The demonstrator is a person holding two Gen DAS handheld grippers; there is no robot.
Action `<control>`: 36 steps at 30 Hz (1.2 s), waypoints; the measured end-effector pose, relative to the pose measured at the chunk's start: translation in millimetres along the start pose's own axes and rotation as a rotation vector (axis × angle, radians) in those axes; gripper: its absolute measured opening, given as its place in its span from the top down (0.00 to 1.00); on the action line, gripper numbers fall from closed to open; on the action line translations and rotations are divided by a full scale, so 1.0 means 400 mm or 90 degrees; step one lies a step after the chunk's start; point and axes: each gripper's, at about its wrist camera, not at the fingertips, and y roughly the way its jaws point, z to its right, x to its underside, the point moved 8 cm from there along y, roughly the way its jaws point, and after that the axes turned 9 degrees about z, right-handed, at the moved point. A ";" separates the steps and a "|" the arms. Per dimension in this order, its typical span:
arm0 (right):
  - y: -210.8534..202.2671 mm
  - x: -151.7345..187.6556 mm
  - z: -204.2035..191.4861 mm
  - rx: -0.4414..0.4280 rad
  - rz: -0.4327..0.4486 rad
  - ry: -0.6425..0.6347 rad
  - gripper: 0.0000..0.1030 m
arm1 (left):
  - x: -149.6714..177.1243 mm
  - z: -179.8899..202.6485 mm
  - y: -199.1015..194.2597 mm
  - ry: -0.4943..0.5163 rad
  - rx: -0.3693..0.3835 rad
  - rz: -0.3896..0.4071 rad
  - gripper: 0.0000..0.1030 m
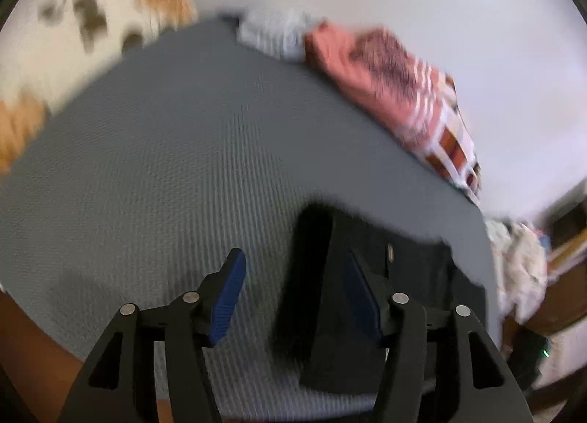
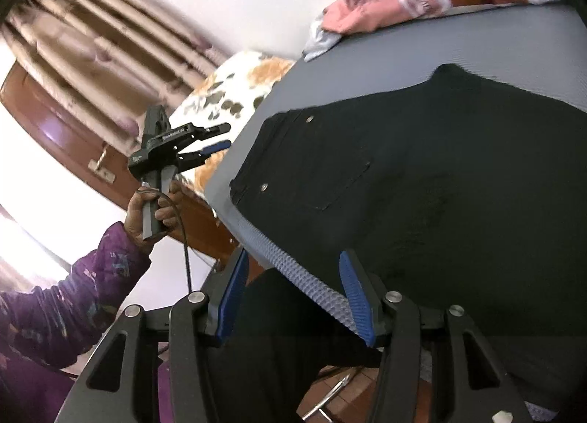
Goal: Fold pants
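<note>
Right gripper (image 2: 297, 298): jaws apart, nothing clamped, at the mattress (image 2: 477, 30) edge.
Left gripper (image 1: 293, 294): released, empty.
Black pants (image 2: 422, 173): spread flat on the mattress, waistband toward the left gripper.
Handling: probably soft, limp, light; pinch waistband corners or hems.

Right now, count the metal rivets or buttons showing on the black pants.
2. On the black pants, right wrist view: one button near the waistband's far corner, one button nearer the mattress edge. The left wrist view is blurred; folds may hide more.
</note>
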 end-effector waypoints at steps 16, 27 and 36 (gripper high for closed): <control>0.077 0.043 -0.025 -0.001 -0.045 0.019 0.50 | 0.150 0.181 0.186 0.048 0.209 -0.170 0.26; 0.016 -0.019 -0.025 -0.024 0.019 0.008 0.50 | 0.129 0.395 0.110 0.026 0.229 -0.089 0.64; -0.266 -0.059 0.162 -0.008 0.136 0.092 0.48 | 0.278 0.920 0.158 0.150 0.370 -0.162 0.68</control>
